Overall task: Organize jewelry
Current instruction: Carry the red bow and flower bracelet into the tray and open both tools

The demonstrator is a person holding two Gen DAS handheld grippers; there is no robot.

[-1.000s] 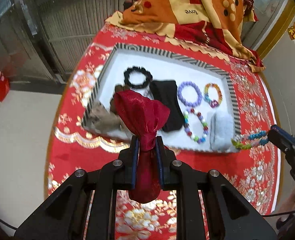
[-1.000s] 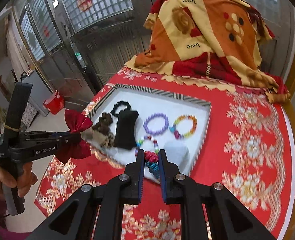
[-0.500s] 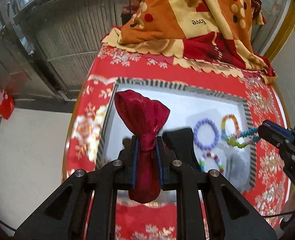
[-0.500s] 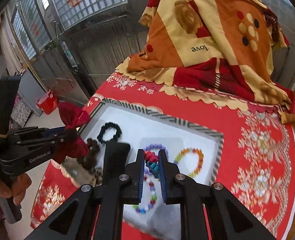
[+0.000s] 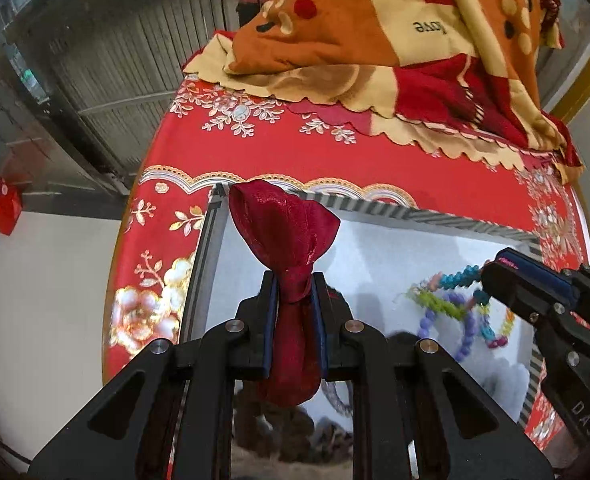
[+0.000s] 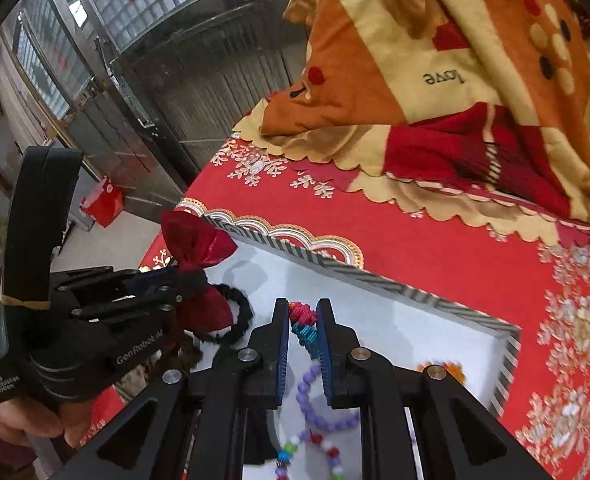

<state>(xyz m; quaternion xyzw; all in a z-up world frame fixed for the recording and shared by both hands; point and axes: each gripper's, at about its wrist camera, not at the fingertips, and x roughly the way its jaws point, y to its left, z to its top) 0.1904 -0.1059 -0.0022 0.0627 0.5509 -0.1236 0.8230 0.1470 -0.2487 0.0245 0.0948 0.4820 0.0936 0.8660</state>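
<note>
Both grippers are now hanging further in over the tray than a second ago: then they were hovering at its near edge, now they are working above its far half, and the striped far rim is sitting much closer in both views. The left gripper (image 5: pixel 294 320) is clamping a dark red satin pouch (image 5: pixel 285 236) by its tied neck, the gathered mouth fanning out above the pads and the body hanging below them. The right gripper (image 6: pixel 303 336) is pinching a coiled multicoloured bracelet (image 6: pixel 305 326) between nearly closed pads; in the left view that bracelet is dangling from its tip, just to the right of the pouch. On the white floor of the tray (image 6: pixel 375 280) a purple bead bracelet (image 6: pixel 309 396), a mixed bead bracelet (image 6: pixel 315 452), an orange-toned bracelet (image 6: pixel 445 370) and a black bracelet (image 6: pixel 231 320) are lying loose, with some brown pieces at the near left edge too dark to make out. Judging by this, the sorting is looking barely begun: one bracelet is being carried close to the pouch, probably to go inside it, yet the pouch mouth is looking cinched shut, and the rest is waiting in the tray on the red tablecloth (image 5: pixel 435 176).
</note>
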